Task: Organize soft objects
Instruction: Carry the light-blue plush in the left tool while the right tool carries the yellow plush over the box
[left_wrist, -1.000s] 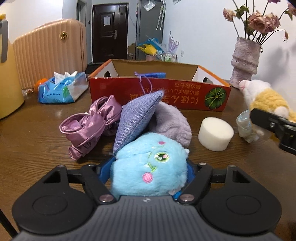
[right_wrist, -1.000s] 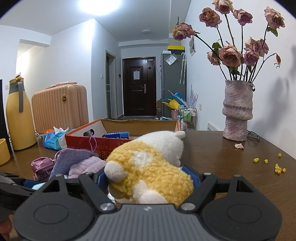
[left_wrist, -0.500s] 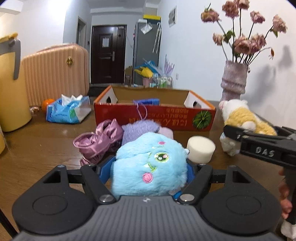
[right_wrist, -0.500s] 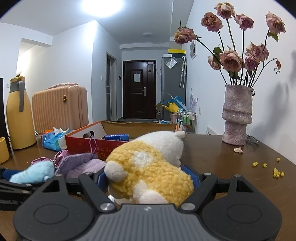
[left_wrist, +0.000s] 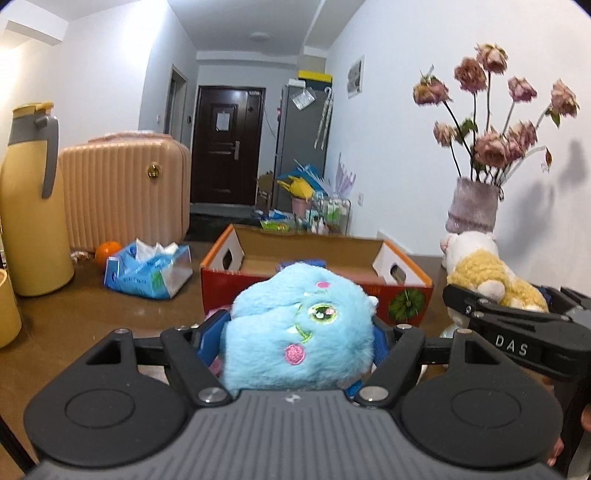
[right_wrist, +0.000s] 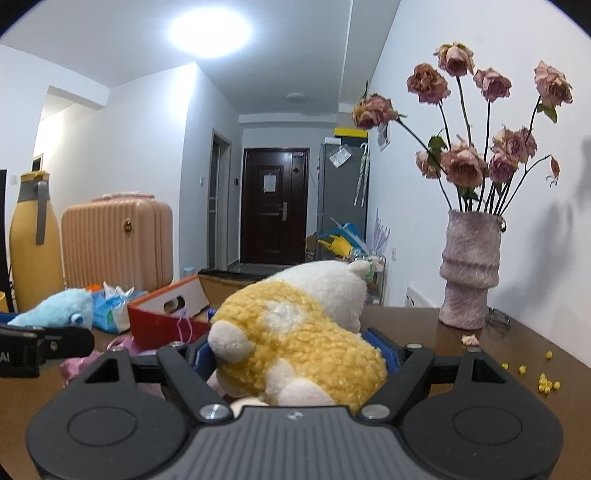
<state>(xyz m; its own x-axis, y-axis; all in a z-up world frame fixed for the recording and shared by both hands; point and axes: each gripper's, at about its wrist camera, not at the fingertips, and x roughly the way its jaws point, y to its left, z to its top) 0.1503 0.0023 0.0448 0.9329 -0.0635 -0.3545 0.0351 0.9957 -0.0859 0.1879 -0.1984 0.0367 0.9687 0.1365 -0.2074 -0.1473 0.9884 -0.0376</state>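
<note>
Sitting open near the table's far edge, red cardboard box (left_wrist: 314, 291) with something blue inside. Pinching blue plush toy (left_wrist: 299, 332) in left gripper (left_wrist: 299, 343), yellow-and-white plush toy (right_wrist: 295, 339) in right gripper (right_wrist: 295, 354). Lifted higher than before, both up off the table, close to the box.

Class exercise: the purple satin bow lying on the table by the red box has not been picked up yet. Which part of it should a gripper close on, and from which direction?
Probably the bunched middle of the purple satin bow, taken from above with the jaws across it. Only its crumpled satin folds show, low on the table beside the red box and partly hidden by the left gripper, so the exact knot cannot be seen.
</note>
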